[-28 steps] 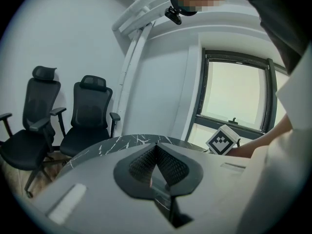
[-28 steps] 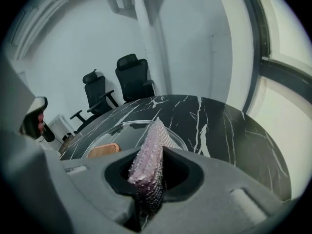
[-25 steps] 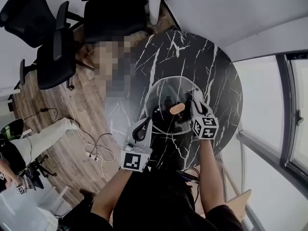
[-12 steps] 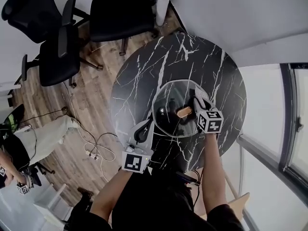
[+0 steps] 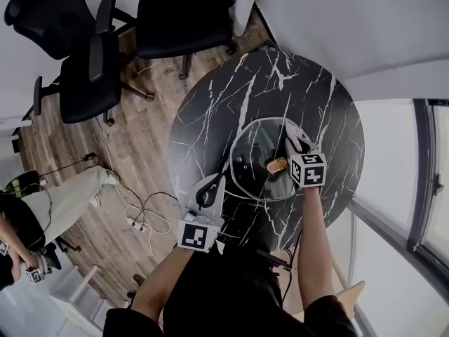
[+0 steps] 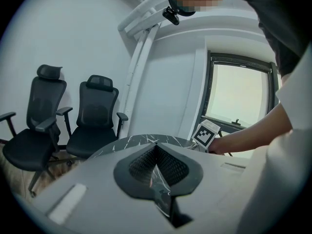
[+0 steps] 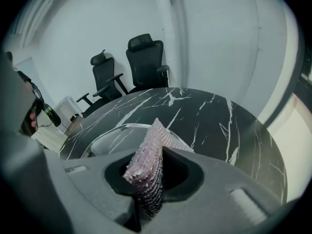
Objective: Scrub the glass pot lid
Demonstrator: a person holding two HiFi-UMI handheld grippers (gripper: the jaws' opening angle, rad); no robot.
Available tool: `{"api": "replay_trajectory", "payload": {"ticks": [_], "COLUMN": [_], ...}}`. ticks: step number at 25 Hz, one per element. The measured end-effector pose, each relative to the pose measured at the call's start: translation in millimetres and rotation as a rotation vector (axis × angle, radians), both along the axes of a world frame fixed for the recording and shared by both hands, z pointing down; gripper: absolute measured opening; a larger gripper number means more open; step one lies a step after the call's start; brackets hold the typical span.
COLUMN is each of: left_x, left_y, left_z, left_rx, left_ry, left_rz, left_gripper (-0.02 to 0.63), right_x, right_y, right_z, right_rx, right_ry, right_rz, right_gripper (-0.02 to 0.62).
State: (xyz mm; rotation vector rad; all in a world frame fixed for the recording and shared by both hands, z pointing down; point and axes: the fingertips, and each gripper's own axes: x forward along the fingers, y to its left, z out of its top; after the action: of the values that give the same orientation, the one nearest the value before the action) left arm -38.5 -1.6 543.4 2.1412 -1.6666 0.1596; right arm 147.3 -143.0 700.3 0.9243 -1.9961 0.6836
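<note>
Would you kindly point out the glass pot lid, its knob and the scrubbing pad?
glass pot lid (image 5: 247, 146): head view, clear glass left of knob.
knob (image 5: 276, 165): head view, its tan top.
scrubbing pad (image 7: 146, 167): right gripper view, pinkish textured face.

Office meeting room, plain fit-out.

Two black swivel office chairs (image 5: 175, 20), high-backed with headrests and armrests, stand on star bases beside a round black marble-look surface (image 5: 280, 83) with white veining. The floor (image 5: 144, 146) is wood-look plank. A white power strip (image 5: 133, 223) lies on it with loose cables (image 5: 119, 181) trailing across. The walls (image 5: 337, 20) are bare white, and a white column runs up one of them. A large dark-framed window (image 5: 400, 181) sits just beside the surface, bright with daylight. Another person's pale-trousered leg (image 5: 66, 202) shows at the lower left, near more gear too small to make out.
</note>
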Motion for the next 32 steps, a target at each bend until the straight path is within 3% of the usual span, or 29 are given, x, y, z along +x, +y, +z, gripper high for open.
{"api": "replay_trajectory", "payload": {"ticks": [14, 23, 32], "left_x": [-27.9, -53.5, -78.6], "left_y": [1.8, 10.2, 18.4], "left_z": [-1.2, 1.2, 1.0], "left_rx": [0.006, -0.007, -0.004], "left_ry": [0.005, 0.012, 0.013], "left_rz": [-0.006, -0.016, -0.037], "left_gripper": [0.002, 0.002, 0.002], "right_x": [-55.0, -96.0, -120.2], "right_y": [7.9, 20.6, 35.3], "right_z": [0.8, 7.2, 8.7], "right_rx": [-0.015, 0.014, -0.041], "right_ry": [0.047, 0.152, 0.167], "right_rz": [-0.121, -0.265, -0.31], "right_gripper": [0.072, 0.072, 0.072]}}
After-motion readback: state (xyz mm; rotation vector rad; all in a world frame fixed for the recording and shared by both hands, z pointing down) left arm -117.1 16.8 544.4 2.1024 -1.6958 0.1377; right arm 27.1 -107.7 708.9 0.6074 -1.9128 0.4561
